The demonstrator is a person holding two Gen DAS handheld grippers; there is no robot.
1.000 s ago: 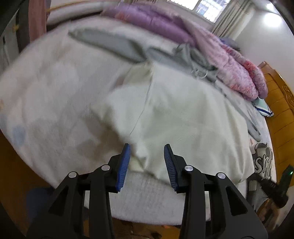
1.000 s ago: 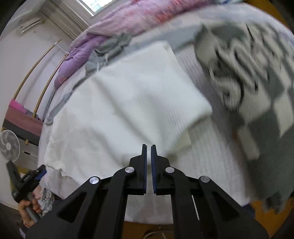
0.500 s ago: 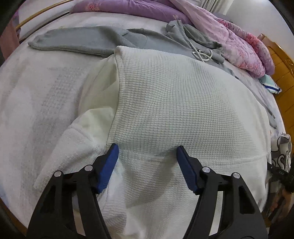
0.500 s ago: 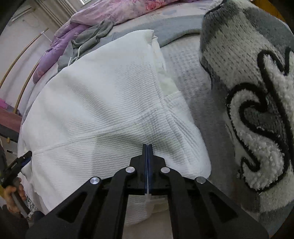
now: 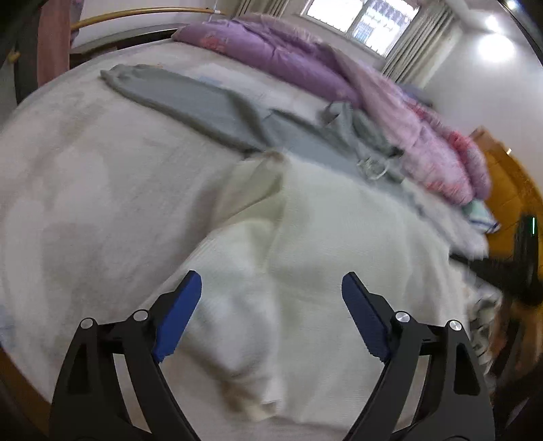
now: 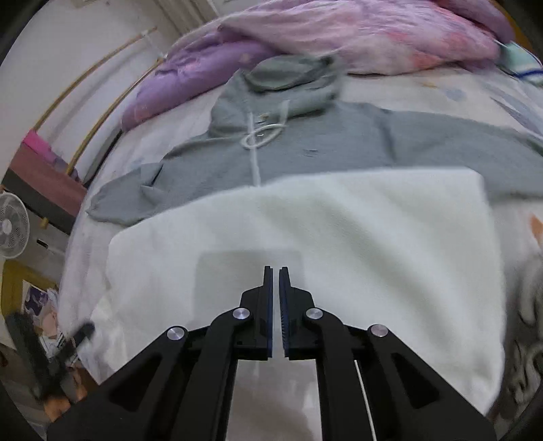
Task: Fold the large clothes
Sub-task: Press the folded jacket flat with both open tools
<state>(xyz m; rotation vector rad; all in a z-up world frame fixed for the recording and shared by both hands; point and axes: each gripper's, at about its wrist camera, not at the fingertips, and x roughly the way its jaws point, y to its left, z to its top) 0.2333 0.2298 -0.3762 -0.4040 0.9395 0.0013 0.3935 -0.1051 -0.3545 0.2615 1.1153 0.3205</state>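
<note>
Bedroom walls in white rise behind the bed (image 5: 85, 190), with a bright window (image 5: 366, 20) past its far side and a wooden headboard (image 5: 509, 190) at one end. Across the bed's far edge lies a heaped purple and pink quilt (image 5: 305, 68), the biggest thing on it. Nearer than the quilt, a grey hoodie (image 6: 305, 149) is spread flat with its sleeves out to both sides, hood toward the quilt, white drawstring looped on its chest. Overlapping the hoodie's lower part and reaching to the bed's near edge is the white waffle-knit garment (image 6: 339, 237) I am folding; in my right wrist view it shows as a broad, folded slab with a straight far edge. In my left wrist view the same garment (image 5: 339, 237) has a sleeve folded in along its left side, bunched toward the near edge of the bed. A grey and white patterned fleece (image 6: 529, 322) lies just beside the garment on its right, blurred. Off the bed's left end stand a white fan (image 6: 10, 224) and two curved wooden rails.

My left gripper (image 5: 271, 302) hangs over the garment's near part with its blue-padded jaws spread wide and nothing between them. My right gripper (image 6: 276, 298) sits over the garment's near middle, jaws drawn almost together with a thin gap; I see no cloth pinched in them.
</note>
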